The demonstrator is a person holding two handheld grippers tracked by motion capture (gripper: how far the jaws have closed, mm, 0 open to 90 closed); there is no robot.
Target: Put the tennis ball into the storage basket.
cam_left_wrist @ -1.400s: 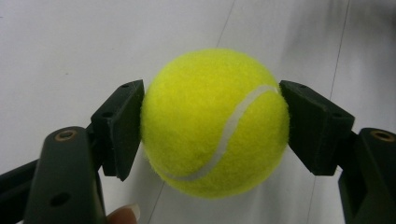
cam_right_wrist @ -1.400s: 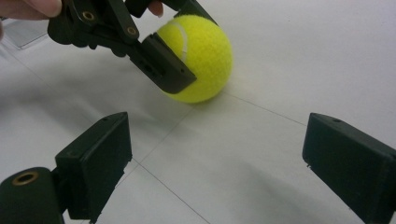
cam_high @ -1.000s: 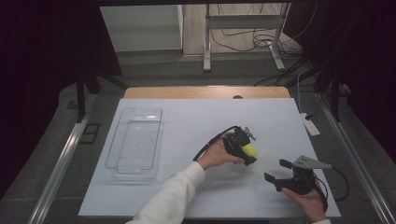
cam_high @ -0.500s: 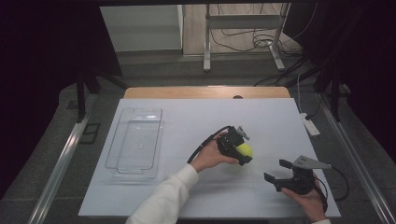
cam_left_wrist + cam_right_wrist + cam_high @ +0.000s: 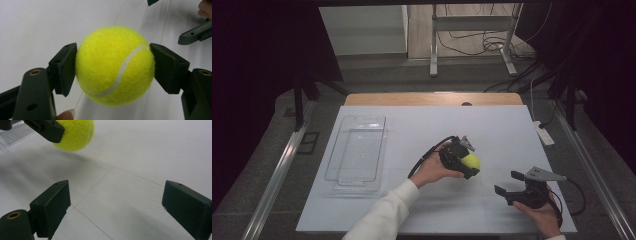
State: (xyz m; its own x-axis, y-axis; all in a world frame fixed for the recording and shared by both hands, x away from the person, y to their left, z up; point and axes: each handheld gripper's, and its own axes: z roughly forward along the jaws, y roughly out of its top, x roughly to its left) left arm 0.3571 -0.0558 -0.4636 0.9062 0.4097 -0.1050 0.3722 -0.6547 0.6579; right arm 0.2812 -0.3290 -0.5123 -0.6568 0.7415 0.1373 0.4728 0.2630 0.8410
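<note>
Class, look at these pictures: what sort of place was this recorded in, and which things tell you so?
Probably a lab or workshop set up for recording handling trials: a white-covered table, loose cables on the floor behind it by a metal stand, dark surroundings, and a hand-held gripper clamping a tennis ball.

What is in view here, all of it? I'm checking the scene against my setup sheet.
tennis ball: one, yellow-green, clamped between the left gripper's jaws, off the table surface
clear tray: one, transparent, on the left part of the table, nothing in it
table: one, white top with a wooden far edge
power strip: one, white, at the table's right edge
metal frame: one, grey, on the floor beyond the table, with cables
left gripper: one, black, mid-table, shut on the ball
right gripper: one, black, near right, jaws apart, holding nothing
</note>
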